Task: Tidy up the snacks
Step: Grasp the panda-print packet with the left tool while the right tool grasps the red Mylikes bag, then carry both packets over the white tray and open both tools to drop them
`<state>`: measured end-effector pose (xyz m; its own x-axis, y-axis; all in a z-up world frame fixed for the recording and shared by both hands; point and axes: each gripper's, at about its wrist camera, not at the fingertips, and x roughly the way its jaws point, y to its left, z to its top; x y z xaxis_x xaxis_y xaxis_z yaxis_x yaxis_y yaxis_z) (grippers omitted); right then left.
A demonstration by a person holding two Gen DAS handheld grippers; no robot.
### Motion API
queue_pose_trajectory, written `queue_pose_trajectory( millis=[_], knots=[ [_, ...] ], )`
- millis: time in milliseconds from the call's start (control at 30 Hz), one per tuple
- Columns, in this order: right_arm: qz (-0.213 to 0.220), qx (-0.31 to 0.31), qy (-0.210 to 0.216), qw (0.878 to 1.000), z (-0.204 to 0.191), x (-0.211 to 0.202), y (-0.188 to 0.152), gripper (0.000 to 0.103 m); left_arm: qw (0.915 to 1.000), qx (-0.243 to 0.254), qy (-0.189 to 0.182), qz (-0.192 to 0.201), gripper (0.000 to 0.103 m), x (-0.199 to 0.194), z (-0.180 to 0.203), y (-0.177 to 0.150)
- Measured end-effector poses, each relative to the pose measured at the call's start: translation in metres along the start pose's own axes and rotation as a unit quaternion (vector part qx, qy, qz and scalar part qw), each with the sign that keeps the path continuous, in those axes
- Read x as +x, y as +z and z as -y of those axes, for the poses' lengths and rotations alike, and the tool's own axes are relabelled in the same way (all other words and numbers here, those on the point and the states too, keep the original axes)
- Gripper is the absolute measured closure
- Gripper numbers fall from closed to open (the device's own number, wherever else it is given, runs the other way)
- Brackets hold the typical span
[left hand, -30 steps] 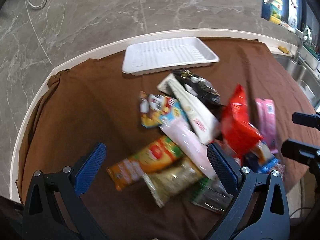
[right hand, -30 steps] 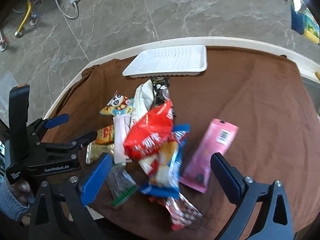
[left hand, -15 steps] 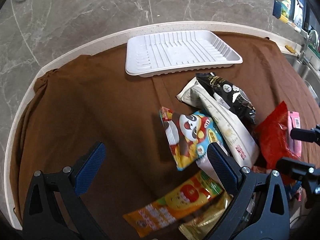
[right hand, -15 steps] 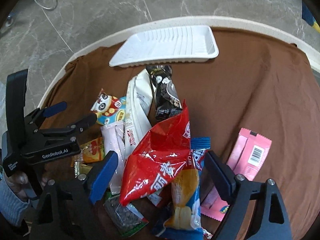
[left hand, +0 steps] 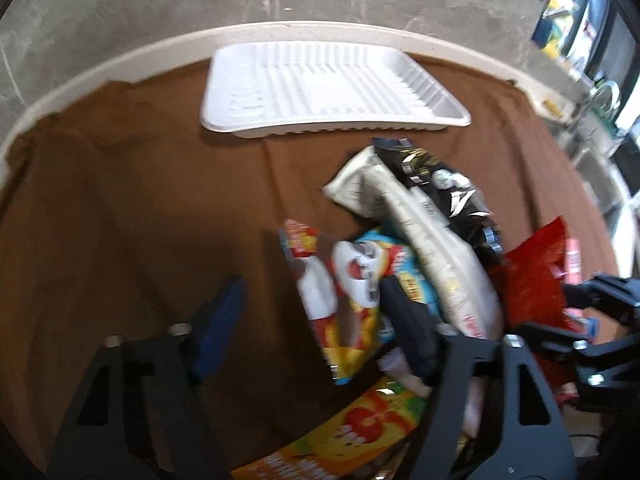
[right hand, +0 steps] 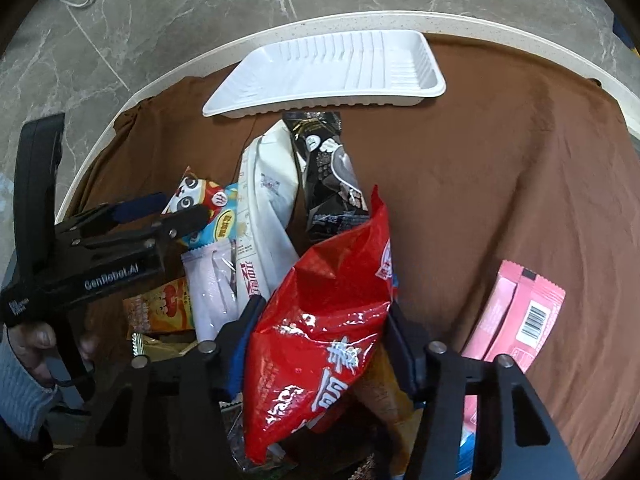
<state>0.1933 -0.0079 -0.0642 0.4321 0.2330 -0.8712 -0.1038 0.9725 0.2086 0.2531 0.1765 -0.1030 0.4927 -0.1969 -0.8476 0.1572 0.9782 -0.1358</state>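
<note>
A heap of snack packets lies on a brown cloth (right hand: pixel 500 160), with an empty white tray (left hand: pixel 328 88) (right hand: pixel 332 68) behind it. My right gripper (right hand: pixel 322 336) is closing, and both pads touch the sides of a crumpled red snack bag (right hand: pixel 320 320). My left gripper (left hand: pixel 312 286) (right hand: pixel 180 208) is also closing around a panda-print packet (left hand: pixel 344 280) (right hand: pixel 200 200). Its right finger touches the packet's edge, while the blue left pad (left hand: pixel 218 328) stands clear of it. In the left wrist view the right gripper (left hand: pixel 560 308) shows at the right edge, by the red bag (left hand: pixel 536 276).
A cream packet (right hand: pixel 264 208), a black packet (right hand: pixel 328 172), a pale translucent packet (right hand: pixel 212 288) and an orange packet (left hand: pixel 360 420) crowd the pile. A pink packet (right hand: pixel 516 312) lies apart on the right. The round table's rim (right hand: pixel 360 20) runs behind the tray. A hand (right hand: pixel 32 344) holds the left gripper.
Both grippers moved forward and down into the pile. Their jaws narrowed from wide open. The right pads now meet the red bag, and the left fingers bracket the panda packet.
</note>
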Motion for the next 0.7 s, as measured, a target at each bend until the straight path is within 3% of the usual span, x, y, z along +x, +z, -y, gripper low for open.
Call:
queue_pose_trajectory(
  millis=[33, 100, 400, 700],
  knots=[
    [0.002, 0.0, 0.001, 1.0, 0.0, 0.0, 0.001, 0.052, 0.9998, -0.002, -0.018, -0.002, 0.059, 0.002, -0.001, 0.002],
    [0.003, 0.005, 0.012, 1.0, 0.001, -0.001, 0.002, 0.065, 0.999, -0.006, -0.043, -0.006, 0.068, 0.005, -0.001, 0.005],
    [0.008, 0.041, 0.059, 0.997, 0.013, -0.016, 0.008, 0.067, 0.9976, 0.017, -0.067, -0.002, 0.079, 0.001, 0.009, 0.016],
    [0.013, 0.089, 0.123, 0.988, 0.029, -0.029, 0.019, 0.067, 0.9971, 0.028, -0.071, 0.01, 0.08, -0.036, -0.002, 0.013]
  ],
)
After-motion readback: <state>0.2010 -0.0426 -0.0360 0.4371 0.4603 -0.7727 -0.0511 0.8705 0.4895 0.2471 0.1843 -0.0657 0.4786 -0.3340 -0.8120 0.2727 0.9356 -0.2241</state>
